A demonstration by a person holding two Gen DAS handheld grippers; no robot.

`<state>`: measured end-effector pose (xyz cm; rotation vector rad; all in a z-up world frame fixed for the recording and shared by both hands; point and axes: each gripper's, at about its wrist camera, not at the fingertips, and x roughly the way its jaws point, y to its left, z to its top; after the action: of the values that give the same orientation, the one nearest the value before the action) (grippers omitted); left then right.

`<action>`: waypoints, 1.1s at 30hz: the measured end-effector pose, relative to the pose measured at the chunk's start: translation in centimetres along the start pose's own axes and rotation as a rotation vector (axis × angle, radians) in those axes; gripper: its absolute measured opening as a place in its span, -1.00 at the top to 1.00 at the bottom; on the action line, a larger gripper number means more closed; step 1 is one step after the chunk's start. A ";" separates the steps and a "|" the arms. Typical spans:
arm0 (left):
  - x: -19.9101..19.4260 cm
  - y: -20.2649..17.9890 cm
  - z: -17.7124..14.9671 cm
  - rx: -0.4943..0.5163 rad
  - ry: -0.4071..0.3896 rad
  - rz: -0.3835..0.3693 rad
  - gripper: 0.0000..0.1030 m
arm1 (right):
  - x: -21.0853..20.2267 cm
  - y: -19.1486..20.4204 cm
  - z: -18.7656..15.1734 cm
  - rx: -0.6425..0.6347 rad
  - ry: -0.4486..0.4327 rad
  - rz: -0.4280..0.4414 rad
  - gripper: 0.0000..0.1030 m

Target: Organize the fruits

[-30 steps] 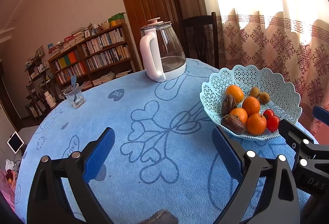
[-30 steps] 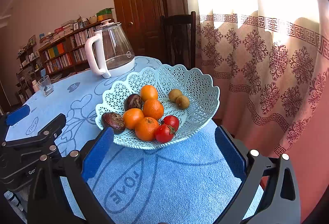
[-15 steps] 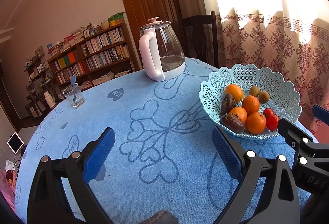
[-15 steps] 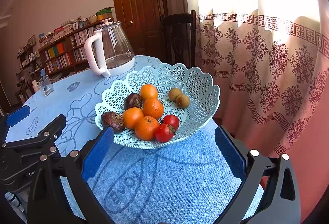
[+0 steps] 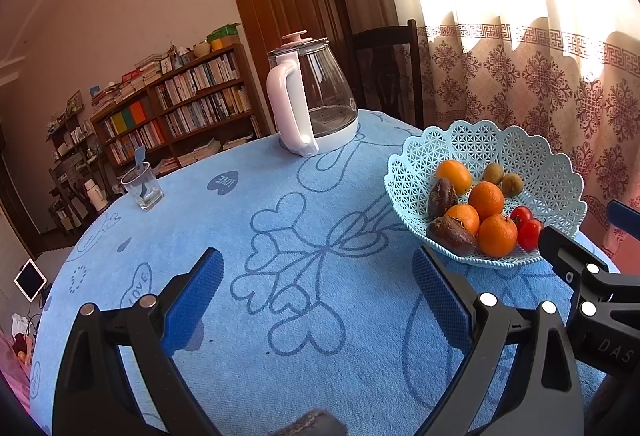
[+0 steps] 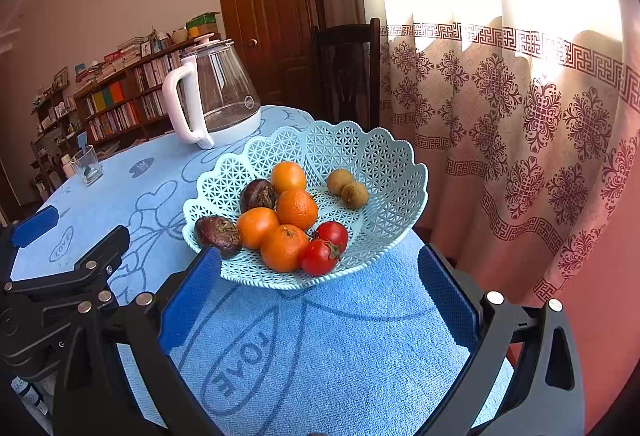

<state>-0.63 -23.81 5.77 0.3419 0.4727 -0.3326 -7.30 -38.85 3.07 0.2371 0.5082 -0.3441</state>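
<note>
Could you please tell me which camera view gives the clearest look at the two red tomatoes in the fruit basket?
The right wrist view: both tomatoes sit near the frame's middle, at the front of the basket, unobstructed. In the left wrist view the tomatoes lie far right, smaller, just beside the right gripper's finger.

I read "LOVE" on blue tablecloth point(image 6: 340, 348), inside big oval print, letters upside down in right wrist view. Same word "LOVE" inside small heart print point(image 5: 222, 180) on tablecloth near glass kettle, left wrist view. "LOVE" again inside outlined heart point(image 5: 137, 286) beside left finger of my left gripper point(image 5: 316, 300). Letters "DAS" on black body of right gripper point(image 5: 612, 350), rest cut by frame edge. Round logo on kettle point(image 6: 249, 101) too small, cannot read. Book spines unreadable.
</note>
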 end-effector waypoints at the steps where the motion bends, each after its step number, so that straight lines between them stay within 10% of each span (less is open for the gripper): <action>1: 0.0 0.0 -0.1 0.000 0.000 0.000 -0.83 | 0.0 0.0 0.0 0.000 0.001 0.000 -0.94; 33: -0.9 0.6 -0.2 0.003 -0.016 0.009 -0.83 | 0.1 0.0 0.1 -0.002 0.002 -0.003 -0.94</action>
<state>-1.20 -23.01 6.22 0.3440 0.4543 -0.3267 -7.20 -38.85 3.11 0.2343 0.5112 -0.3467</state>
